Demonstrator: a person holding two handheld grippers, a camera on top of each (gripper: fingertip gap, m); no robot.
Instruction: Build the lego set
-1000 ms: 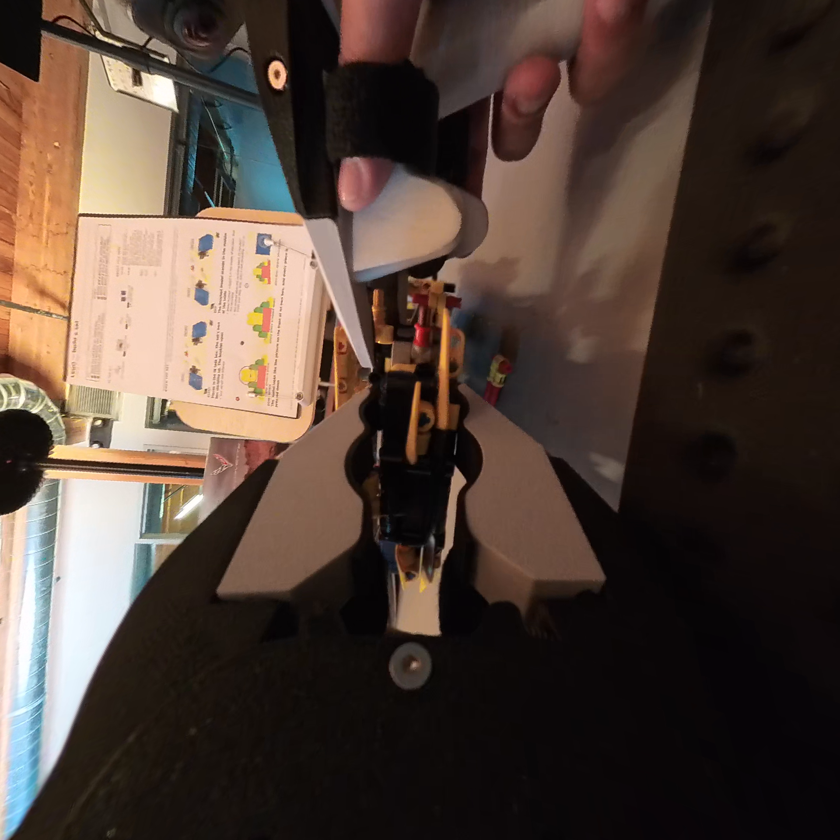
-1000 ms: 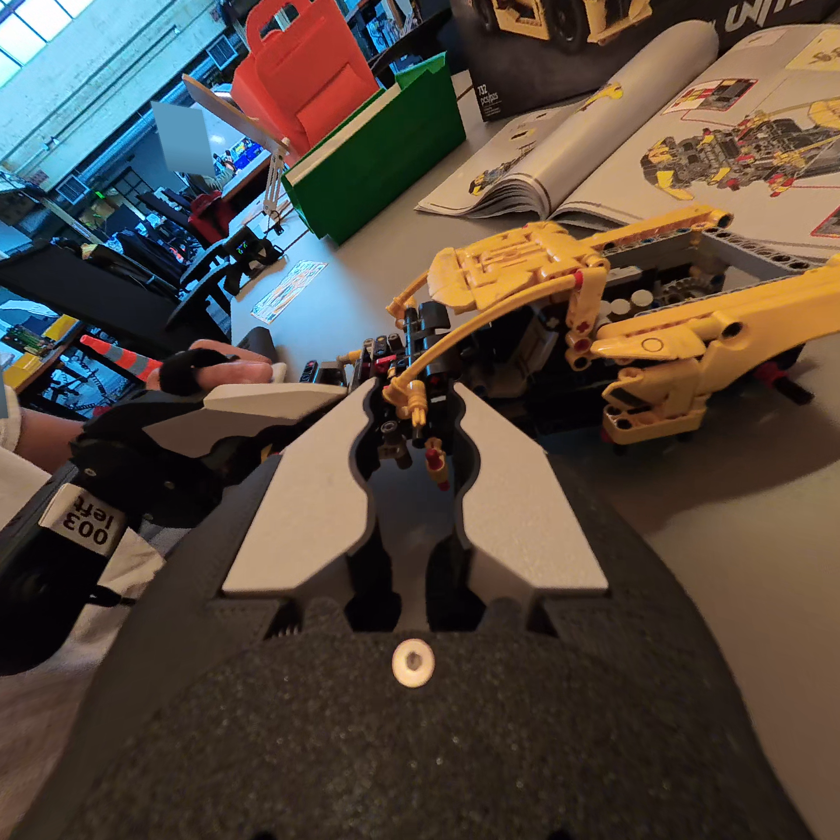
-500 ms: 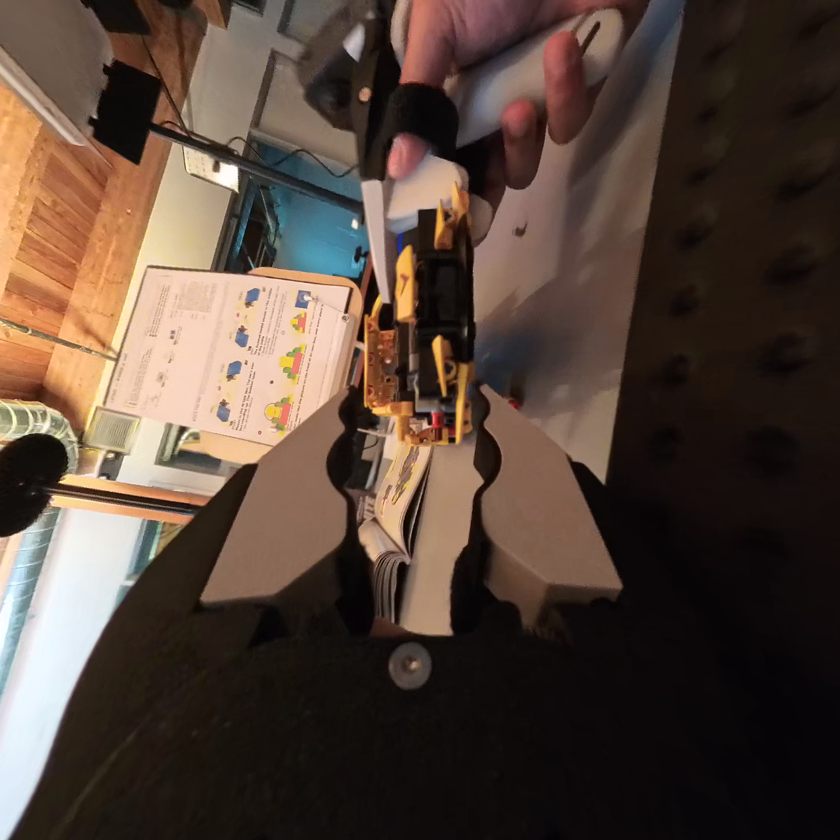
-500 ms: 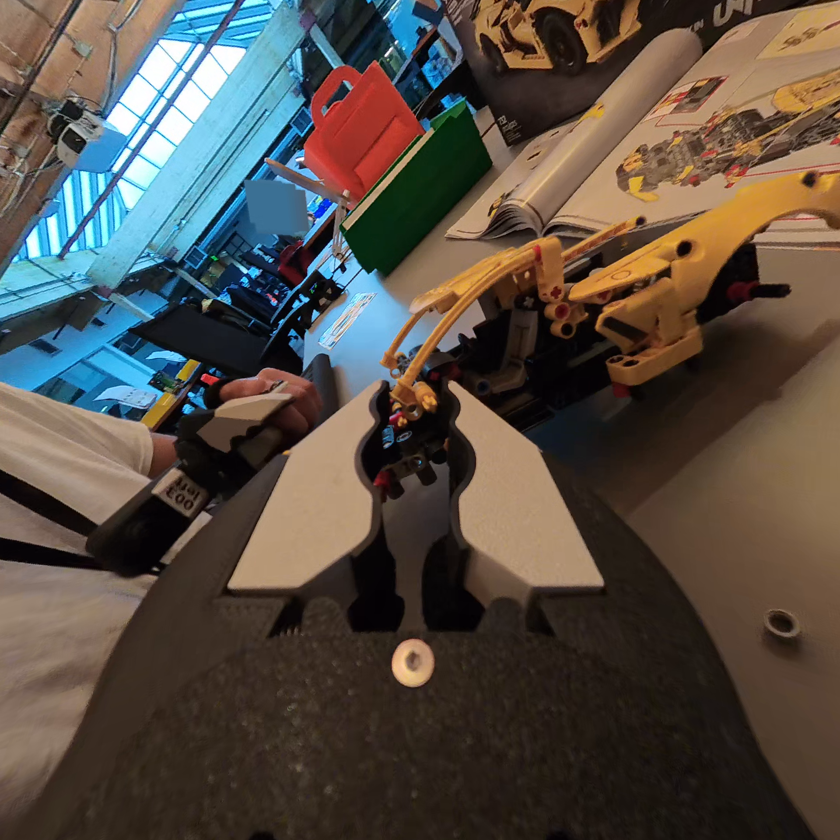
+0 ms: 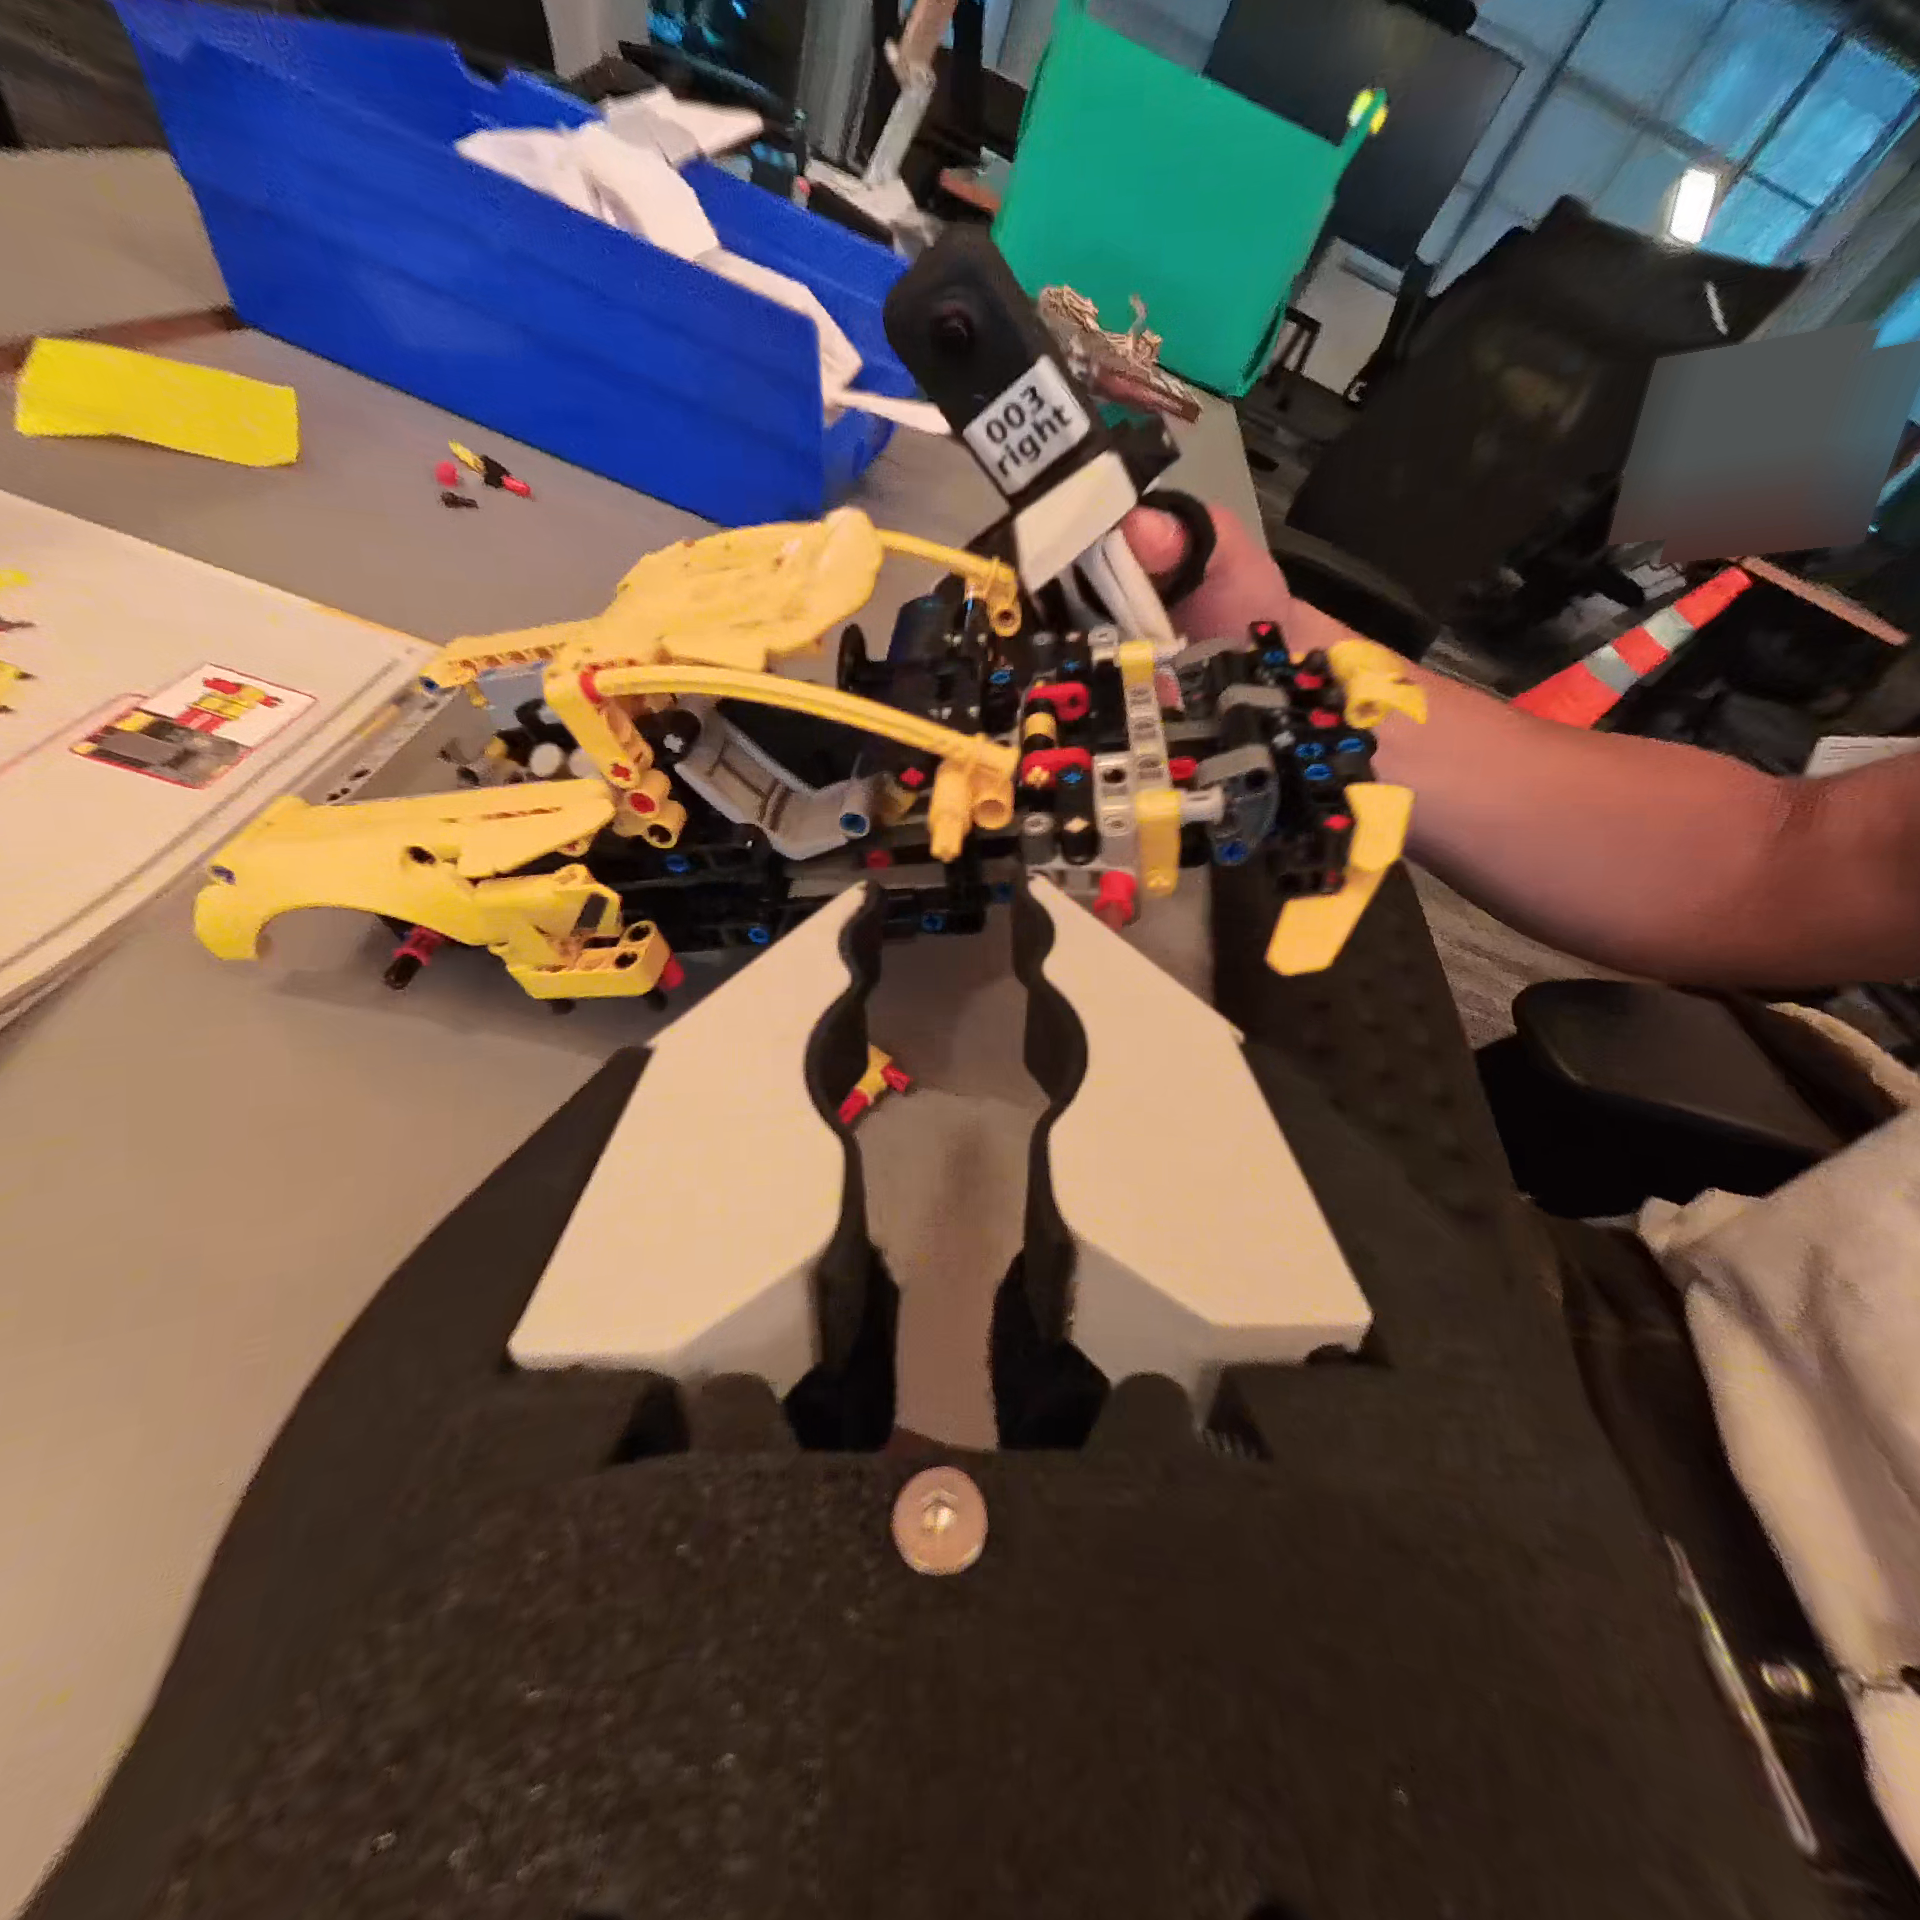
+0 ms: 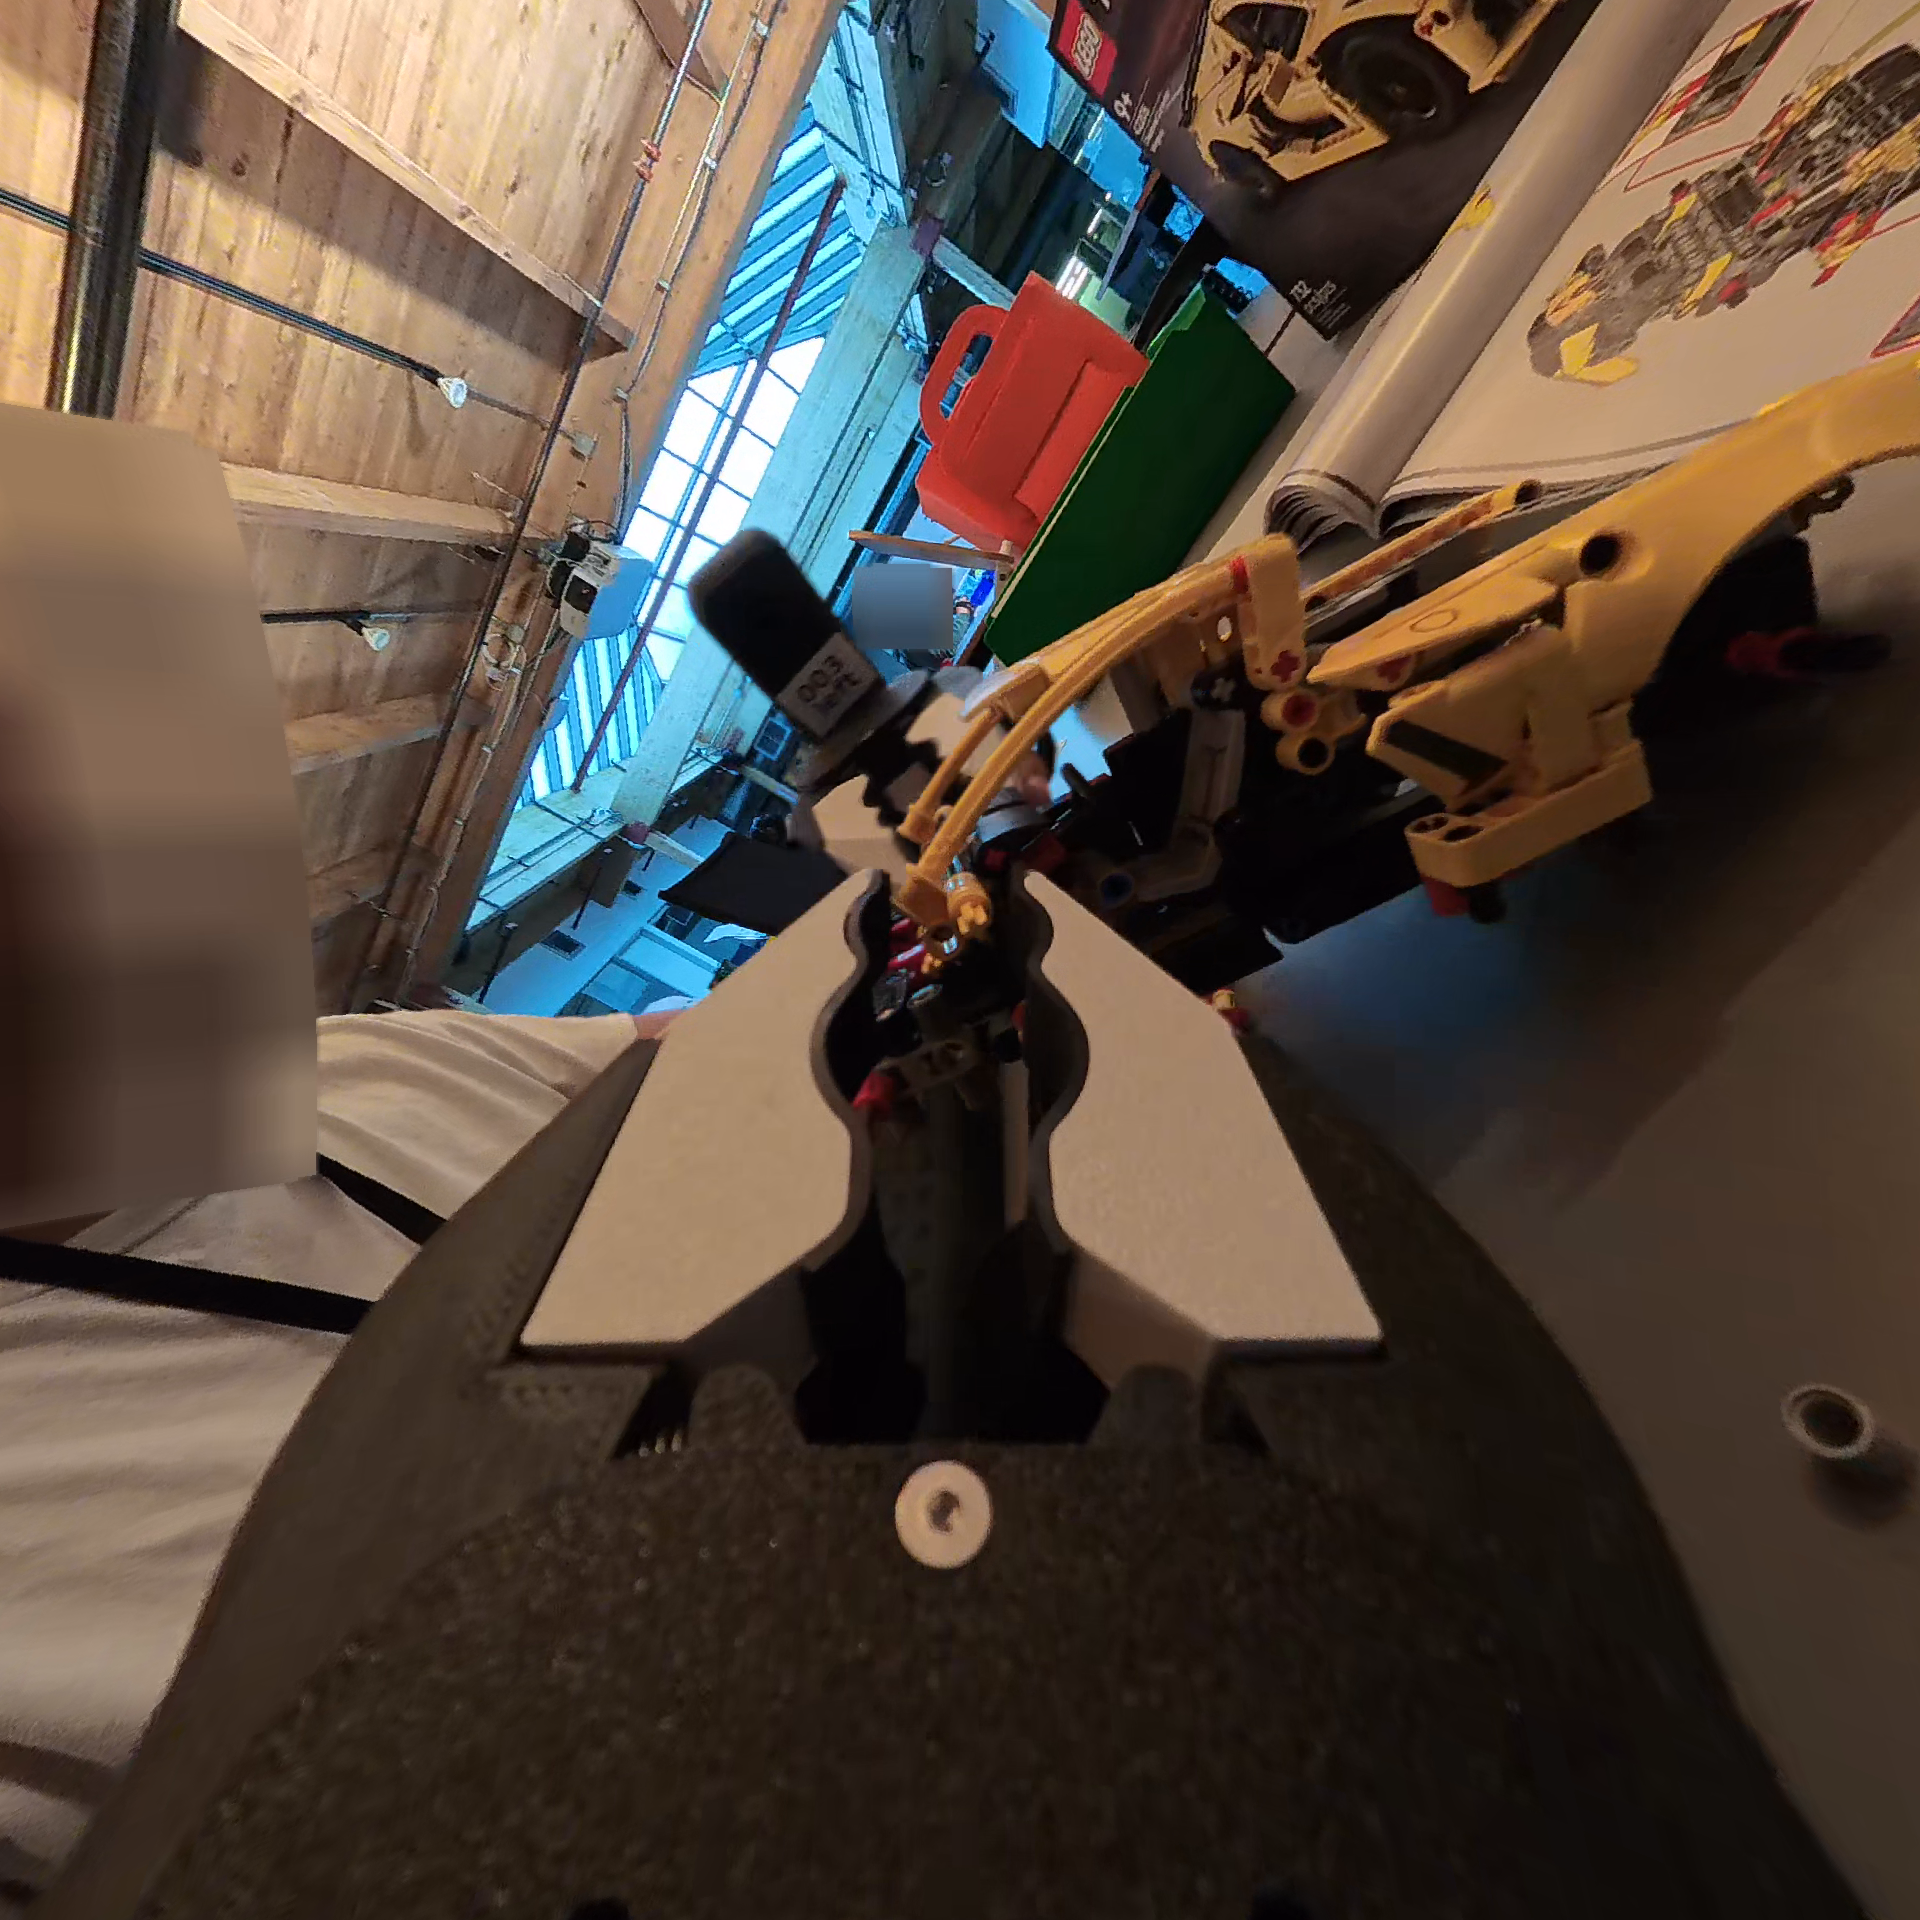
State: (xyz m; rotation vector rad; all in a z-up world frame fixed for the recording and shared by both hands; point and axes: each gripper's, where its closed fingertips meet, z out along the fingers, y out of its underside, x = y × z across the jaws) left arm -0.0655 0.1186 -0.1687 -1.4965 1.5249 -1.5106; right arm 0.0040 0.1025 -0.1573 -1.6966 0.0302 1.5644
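Note:
The half-built yellow and black lego car (image 5: 727,748) lies across the grey table (image 5: 260,1143), its front on the table and its rear raised. My left gripper (image 5: 951,899) meets its near side, with the jaws narrow around the black lower beam. My right gripper (image 6: 951,894) is shut on the car's rear end (image 6: 935,997). It also shows in the left wrist view (image 5: 1081,582), held by a hand behind the car. The left gripper shows in the right wrist view (image 6: 894,790), beyond the yellow arches (image 6: 1091,665).
A small yellow and red piece (image 5: 873,1081) lies on the table under my left jaws. The open instruction booklet (image 5: 125,748) is at left. A blue bin (image 5: 499,270), green bin (image 5: 1153,208), yellow sheet (image 5: 156,400) and loose pins (image 5: 483,478) are behind. The set box (image 6: 1299,125) stands far back. My right fingertips sit around 8 cm from my left ones.
My left gripper let go of the car's end, swung round to its side and narrowed again on the lower beam. My right gripper kept its hold and tilted the rear up.

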